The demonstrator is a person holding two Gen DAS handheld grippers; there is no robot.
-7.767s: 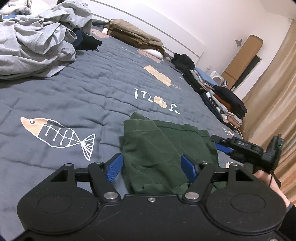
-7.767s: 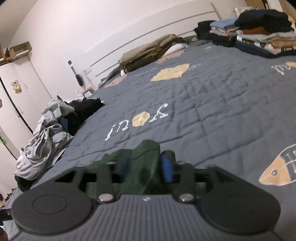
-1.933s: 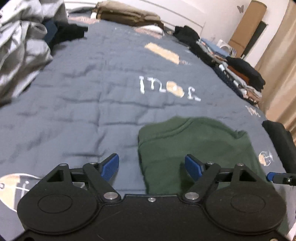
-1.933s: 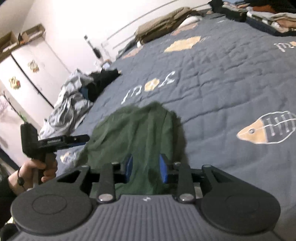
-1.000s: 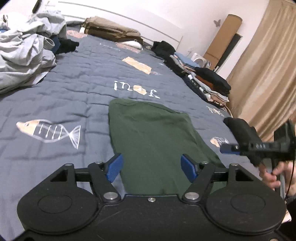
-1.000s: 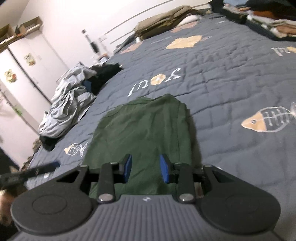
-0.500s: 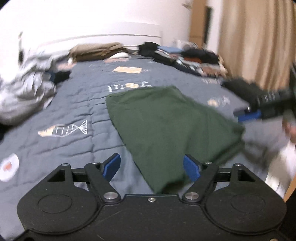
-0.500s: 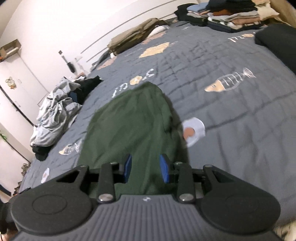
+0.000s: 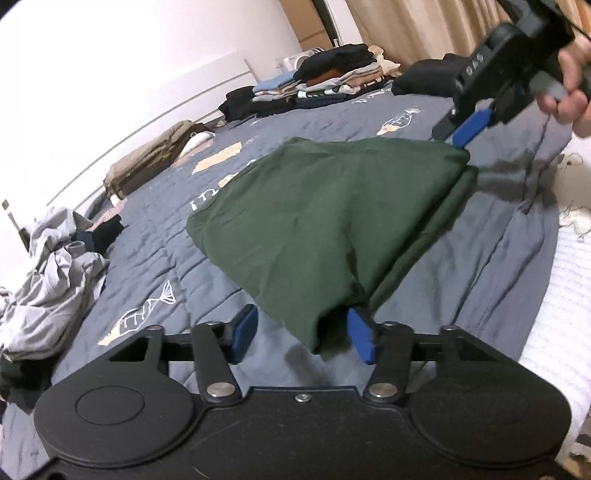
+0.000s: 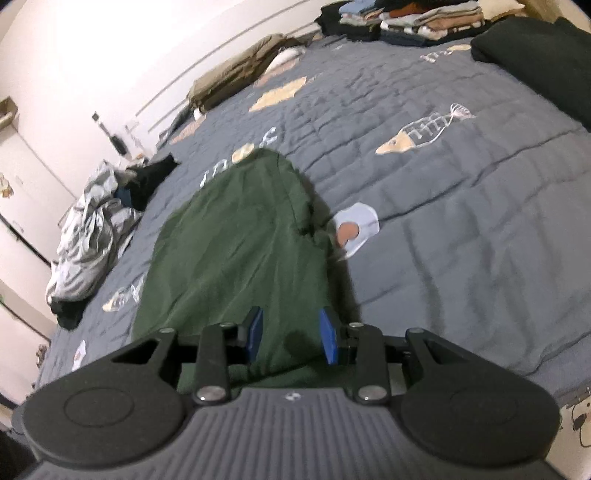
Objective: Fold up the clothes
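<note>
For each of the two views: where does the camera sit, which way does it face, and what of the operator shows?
Left wrist: behind the left claw, facing along the green garment toward the right claw and right hand.
Right wrist: behind the right claw, facing up the quilt; no hand visible.
Shared: garment, quilt, folded stacks.

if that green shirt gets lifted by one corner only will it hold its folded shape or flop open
Likely floppy: the green shirt sags between the left gripper and right gripper and drapes onto the quilt. Its layers already part along the near edge, so one corner alone would probably let the fold fall open. It looks light, creasing softly in the right wrist view.
</note>
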